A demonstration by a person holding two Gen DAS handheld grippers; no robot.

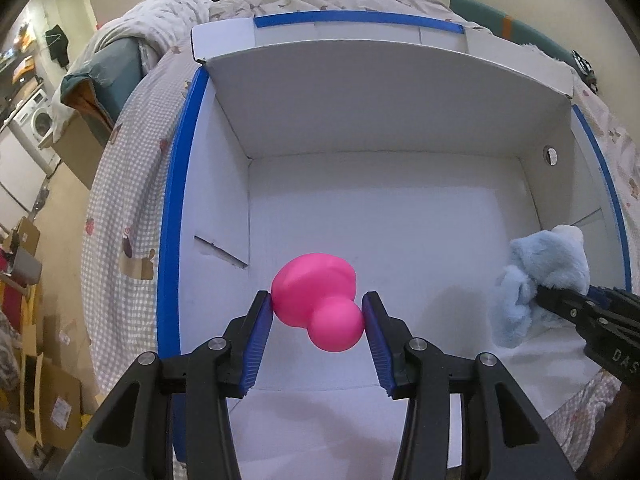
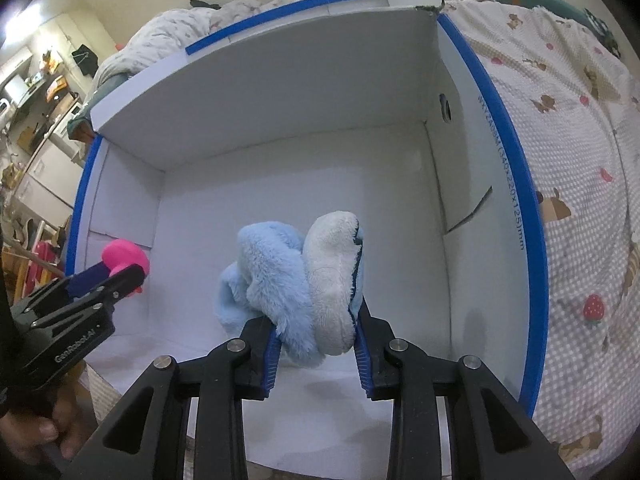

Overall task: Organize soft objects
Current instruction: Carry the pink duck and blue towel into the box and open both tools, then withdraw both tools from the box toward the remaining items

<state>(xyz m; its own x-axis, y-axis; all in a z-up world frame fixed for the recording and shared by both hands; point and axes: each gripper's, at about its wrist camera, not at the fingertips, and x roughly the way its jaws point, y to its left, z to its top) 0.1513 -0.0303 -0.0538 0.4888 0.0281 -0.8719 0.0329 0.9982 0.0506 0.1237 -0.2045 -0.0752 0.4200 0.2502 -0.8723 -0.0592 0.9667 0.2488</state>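
The left gripper (image 1: 318, 312) pinches a pink toy (image 1: 316, 300), its 2 fingers partly apart, just above the box (image 1: 360, 92) floor. Beside it, the right gripper (image 2: 316, 326) clamps a blue plush (image 2: 276, 276). White walls with blue edges surround both; the floor beyond lies bare. The box sits on a checked bedspread (image 2: 580, 200).

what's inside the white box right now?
Inside the box: a pink toy clamped in the left tool and a blue plush clamped in the right tool. The floor elsewhere looks bare; patches under both toys are hidden.
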